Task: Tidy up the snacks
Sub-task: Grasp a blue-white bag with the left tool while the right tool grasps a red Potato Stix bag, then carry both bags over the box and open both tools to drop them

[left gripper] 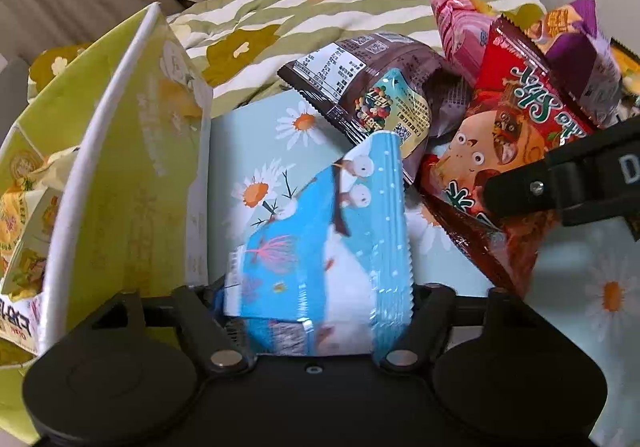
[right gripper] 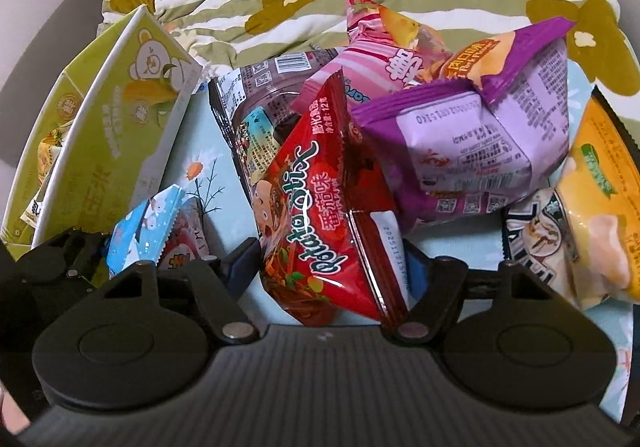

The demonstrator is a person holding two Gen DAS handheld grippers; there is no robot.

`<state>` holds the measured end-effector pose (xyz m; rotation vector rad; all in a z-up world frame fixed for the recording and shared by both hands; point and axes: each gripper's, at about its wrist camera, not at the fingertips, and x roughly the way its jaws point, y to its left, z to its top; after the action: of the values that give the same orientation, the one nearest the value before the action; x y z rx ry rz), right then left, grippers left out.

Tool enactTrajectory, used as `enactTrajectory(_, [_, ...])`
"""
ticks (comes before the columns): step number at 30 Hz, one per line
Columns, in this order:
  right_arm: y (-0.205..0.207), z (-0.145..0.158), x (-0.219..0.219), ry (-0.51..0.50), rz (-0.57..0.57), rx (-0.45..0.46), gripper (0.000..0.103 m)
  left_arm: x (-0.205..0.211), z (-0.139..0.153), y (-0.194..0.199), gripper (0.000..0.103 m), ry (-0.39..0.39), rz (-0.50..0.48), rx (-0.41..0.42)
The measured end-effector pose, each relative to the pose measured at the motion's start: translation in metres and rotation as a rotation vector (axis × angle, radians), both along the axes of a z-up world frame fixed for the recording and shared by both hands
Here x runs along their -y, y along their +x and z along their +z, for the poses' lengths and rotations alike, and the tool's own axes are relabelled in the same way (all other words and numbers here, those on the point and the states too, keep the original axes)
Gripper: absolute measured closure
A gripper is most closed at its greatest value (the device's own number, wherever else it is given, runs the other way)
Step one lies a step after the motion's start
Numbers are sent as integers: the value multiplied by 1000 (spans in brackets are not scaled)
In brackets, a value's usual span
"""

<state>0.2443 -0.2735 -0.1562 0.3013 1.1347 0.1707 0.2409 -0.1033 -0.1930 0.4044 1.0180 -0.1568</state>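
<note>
Left gripper [left gripper: 316, 311] clamps blue packet [left gripper: 332, 231]; right gripper [right gripper: 332, 279] clamps red packet [right gripper: 324, 223]

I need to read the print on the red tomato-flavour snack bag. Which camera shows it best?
The right wrist view: the red snack bag fills the centre, front facing the camera, print legible, held in the right gripper. The left wrist view shows the same bag at the right, upside down and partly covered by the right gripper's finger.
</note>
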Motion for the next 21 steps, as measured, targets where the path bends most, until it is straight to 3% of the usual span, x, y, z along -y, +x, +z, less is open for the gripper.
enactTrajectory(4, [2,2,-4,-8,12,1,15,-4,6,-3,30,-49,16,-23])
enactTrajectory(17, [12,-4,-18,-18,84,5,15,-4,21,-25,30,-79,37,-7])
enactTrajectory(21, [10,-5,-19,-8,97,3,26,-3,24,-32,30,-86,48,-3])
